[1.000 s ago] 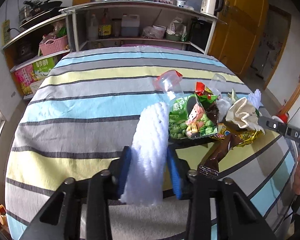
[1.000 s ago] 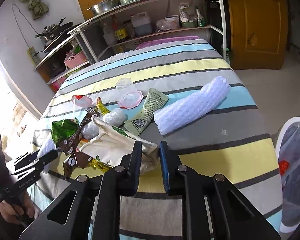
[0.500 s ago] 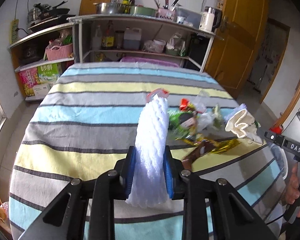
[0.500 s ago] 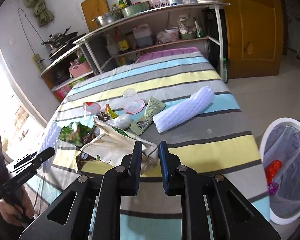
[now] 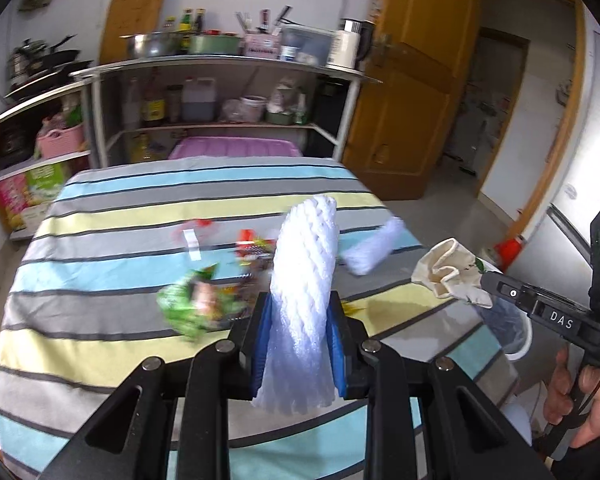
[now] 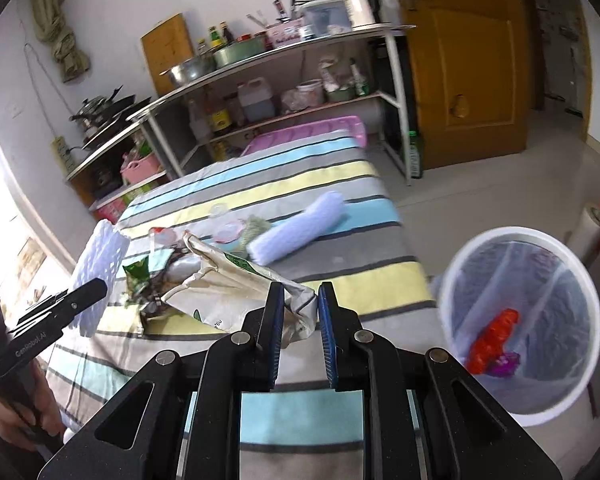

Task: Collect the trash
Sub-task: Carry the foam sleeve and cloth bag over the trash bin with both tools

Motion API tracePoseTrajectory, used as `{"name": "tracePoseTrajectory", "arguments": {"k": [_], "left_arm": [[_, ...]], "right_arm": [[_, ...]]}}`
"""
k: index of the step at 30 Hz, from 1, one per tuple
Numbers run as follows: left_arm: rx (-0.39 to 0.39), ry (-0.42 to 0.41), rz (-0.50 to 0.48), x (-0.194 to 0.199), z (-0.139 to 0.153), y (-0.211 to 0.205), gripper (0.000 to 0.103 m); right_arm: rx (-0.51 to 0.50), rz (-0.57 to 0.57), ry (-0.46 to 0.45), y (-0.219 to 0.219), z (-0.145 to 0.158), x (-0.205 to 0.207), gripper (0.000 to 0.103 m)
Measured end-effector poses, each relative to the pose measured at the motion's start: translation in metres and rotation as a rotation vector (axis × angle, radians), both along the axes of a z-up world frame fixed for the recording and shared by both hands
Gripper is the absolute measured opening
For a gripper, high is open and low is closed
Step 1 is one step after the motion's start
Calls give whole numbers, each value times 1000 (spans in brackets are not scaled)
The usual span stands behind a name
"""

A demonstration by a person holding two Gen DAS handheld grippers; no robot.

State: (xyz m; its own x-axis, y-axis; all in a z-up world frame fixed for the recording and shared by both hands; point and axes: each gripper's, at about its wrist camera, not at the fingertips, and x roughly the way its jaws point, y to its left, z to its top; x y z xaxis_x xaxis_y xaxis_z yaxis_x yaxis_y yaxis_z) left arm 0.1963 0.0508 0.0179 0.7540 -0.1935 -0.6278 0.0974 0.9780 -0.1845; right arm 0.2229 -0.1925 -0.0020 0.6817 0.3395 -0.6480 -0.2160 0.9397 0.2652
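Gripping white foam netting, left tongs; right tongs, marked "DAS", apparently pinch cream bag.

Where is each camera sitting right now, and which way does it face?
Left wrist: behind the left tongs, facing across the table to the shelves; the right hand shows.
Right wrist: behind the right tongs, facing the table corner and bin; the left hand shows.
Shared: foam net, cloth bag, foam roll.

Foam net sleeve lifted off table, cream bag raised — white bin nearer.
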Motion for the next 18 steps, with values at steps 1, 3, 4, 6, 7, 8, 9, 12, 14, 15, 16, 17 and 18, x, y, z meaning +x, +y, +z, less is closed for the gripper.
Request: {"name": "tracePoseTrajectory", "arguments": {"k": [1, 3, 4, 6, 7, 8, 9, 12, 14, 15, 16, 17, 18], "left_arm": [[-2, 0, -19, 2, 1, -8, 27], [-3, 3, -62, 9, 1, -26, 27], [-4, 5, -81, 11, 1, -34, 27], [-6, 7, -122, 18, 0, -53, 27], [-5, 7, -138, 20, 0, -61, 28], [-5, 10, -157, 23, -1, -71, 27], [-7, 11, -174, 27, -1, -80, 27], [-6, 12, -223, 33, -1, -106, 28], [-4, 17, -258, 39, -2, -124, 28], [-1, 18, -274, 41, -2, -132, 28], [3, 20, -288, 42, -3, -140, 28], [4, 22, -304, 45, -3, -149, 28], [3, 25, -320, 47, -4, -157, 28]], "right_arm": [[1, -16, 0, -8, 0, -1, 18], [0, -44, 1, -23, -1, -4, 18], [0, -60, 1, -30, -1, -6, 18], [1, -93, 4, -47, -2, -7, 18], [0, -111, 5, -55, -3, -9, 18], [-1, -128, 6, -64, -3, -10, 18], [-3, -142, 6, -71, -4, -10, 18], [-9, -190, 8, -93, -6, -12, 18], [-6, -218, 12, -107, -8, -13, 18], [-5, -231, 15, -115, -9, -14, 18], [-6, -245, 17, -121, -11, -14, 18], [-6, -255, 19, -126, -12, -15, 18], [-6, -269, 20, -131, -12, -15, 18]]}}
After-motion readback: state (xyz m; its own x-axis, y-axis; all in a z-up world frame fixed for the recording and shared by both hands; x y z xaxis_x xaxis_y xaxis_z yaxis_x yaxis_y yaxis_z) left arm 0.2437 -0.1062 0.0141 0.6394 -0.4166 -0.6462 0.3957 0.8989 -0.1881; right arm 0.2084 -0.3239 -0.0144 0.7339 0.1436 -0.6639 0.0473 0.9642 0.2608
